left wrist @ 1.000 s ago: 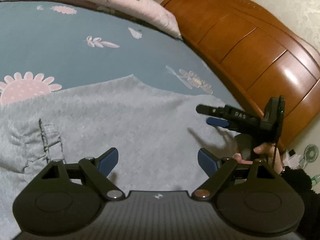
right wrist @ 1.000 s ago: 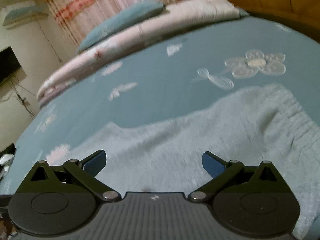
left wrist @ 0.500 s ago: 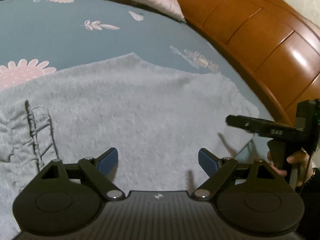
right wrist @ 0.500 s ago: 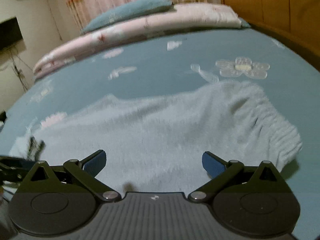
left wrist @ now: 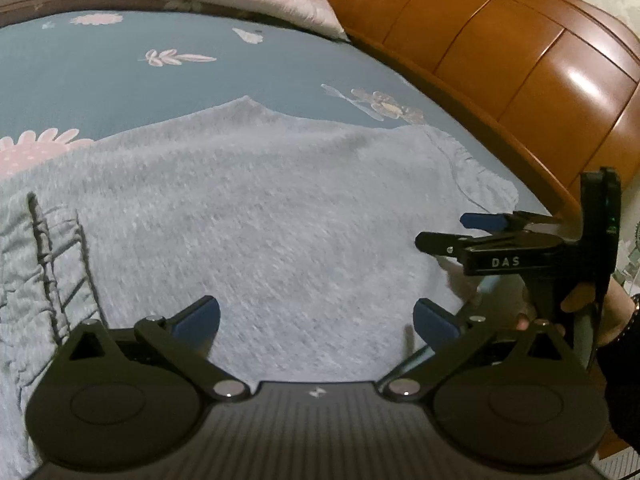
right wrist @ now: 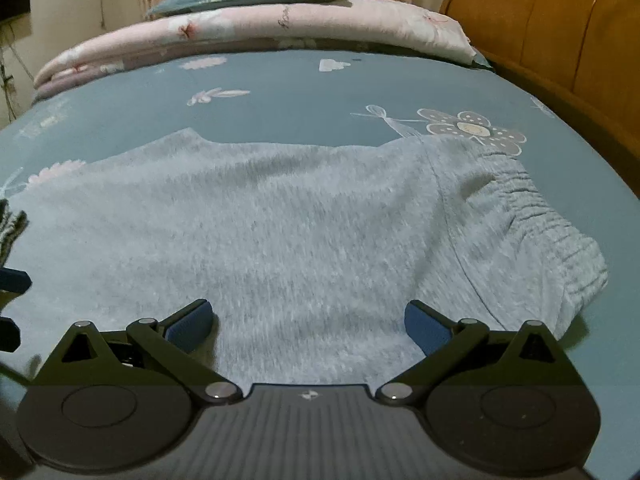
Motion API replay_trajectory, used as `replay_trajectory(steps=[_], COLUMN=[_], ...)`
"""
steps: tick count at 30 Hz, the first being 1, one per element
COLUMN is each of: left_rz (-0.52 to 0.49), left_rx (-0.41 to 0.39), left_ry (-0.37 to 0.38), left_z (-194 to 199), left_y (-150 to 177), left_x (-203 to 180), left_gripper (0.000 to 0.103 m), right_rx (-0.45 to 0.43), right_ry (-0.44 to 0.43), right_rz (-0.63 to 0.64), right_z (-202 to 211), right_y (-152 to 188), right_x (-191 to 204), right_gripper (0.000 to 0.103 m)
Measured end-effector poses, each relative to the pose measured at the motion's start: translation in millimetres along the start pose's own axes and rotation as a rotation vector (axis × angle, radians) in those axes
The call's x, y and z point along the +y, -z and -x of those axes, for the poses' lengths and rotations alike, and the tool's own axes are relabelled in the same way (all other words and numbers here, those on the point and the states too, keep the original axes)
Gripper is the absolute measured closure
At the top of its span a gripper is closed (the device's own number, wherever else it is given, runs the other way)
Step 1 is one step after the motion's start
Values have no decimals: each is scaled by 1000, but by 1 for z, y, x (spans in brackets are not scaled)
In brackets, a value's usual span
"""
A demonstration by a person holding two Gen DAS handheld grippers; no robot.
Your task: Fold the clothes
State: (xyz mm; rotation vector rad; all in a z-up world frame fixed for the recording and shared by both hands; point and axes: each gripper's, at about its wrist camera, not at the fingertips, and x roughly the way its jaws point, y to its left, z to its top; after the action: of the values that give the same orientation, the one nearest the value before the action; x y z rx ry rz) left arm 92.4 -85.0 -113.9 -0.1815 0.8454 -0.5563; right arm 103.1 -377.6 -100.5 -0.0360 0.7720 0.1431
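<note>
Across the middle of both wrist views a fuzzy light-grey knit garment (left wrist: 260, 216) lies spread flat on a blue-grey bedsheet printed with pale flowers (left wrist: 120, 80). Its gathered elastic band sits at the right of the right wrist view (right wrist: 540, 216); a second bunched, ribbed end is cut off by the left edge of the left wrist view (left wrist: 36, 264), and motion blur smears the nap. At the bottom of the left view, the left gripper (left wrist: 316, 318) has its blue-padded jaws opening to their widest, holding nothing, with cloth showing in the gap below them. The right gripper (right wrist: 308, 320) stands wide open too and grips nothing, above the garment's near hem. From the left view the right gripper appears side-on at the right edge (left wrist: 480, 232), a hand (left wrist: 592, 312) on its handle partly hidden behind the black frame. A folded pink floral quilt (right wrist: 260, 24) and a curved orange-brown wooden headboard (left wrist: 520, 60) fill the top. Compared with a second ago, the side-on gripper sits lower and further right, and the elastic band is now fully in sight.
</note>
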Motion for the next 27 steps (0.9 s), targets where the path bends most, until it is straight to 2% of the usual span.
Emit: replay_trajectory(steps=[5, 8, 10, 11, 14, 16, 20, 21, 25, 27], left_rz=[9, -15, 12, 12, 4, -9, -43, -39, -16, -13], left_rx=[-36, -16, -6, -26, -78, -93, -108, -108, -124, -130], left_ry=[32, 35, 13, 1, -26, -47, -107, -115, -135, -152], left_z=[1, 2, 7, 14, 34, 45, 60, 63, 76, 81], left_y=[4, 0, -8, -11, -21, -25, -24, -22, -22, -24], left_x=[6, 5, 4, 3, -1, -5, -12, -12, -8, -7], left_gripper=[1, 1, 1, 1, 1, 1, 1, 1, 1, 1], right_rx=[22, 77, 61, 28, -20, -13, 81, 50, 39, -11], right_ry=[13, 3, -40, -80, -128, -145, -90, -91, -82, -111], right_rz=[26, 11, -37, -45, 18, 89, 178, 187, 154, 153], right_z=[-2, 1, 16, 27, 47, 44, 19, 21, 37, 46], right_y=[-4, -16, -21, -22, -18, -10, 10, 14, 3, -1], right_x=[3, 3, 4, 8, 28, 47, 68, 69, 66, 72], right_gripper=[0, 0, 0, 0, 0, 0, 0, 0, 0, 0])
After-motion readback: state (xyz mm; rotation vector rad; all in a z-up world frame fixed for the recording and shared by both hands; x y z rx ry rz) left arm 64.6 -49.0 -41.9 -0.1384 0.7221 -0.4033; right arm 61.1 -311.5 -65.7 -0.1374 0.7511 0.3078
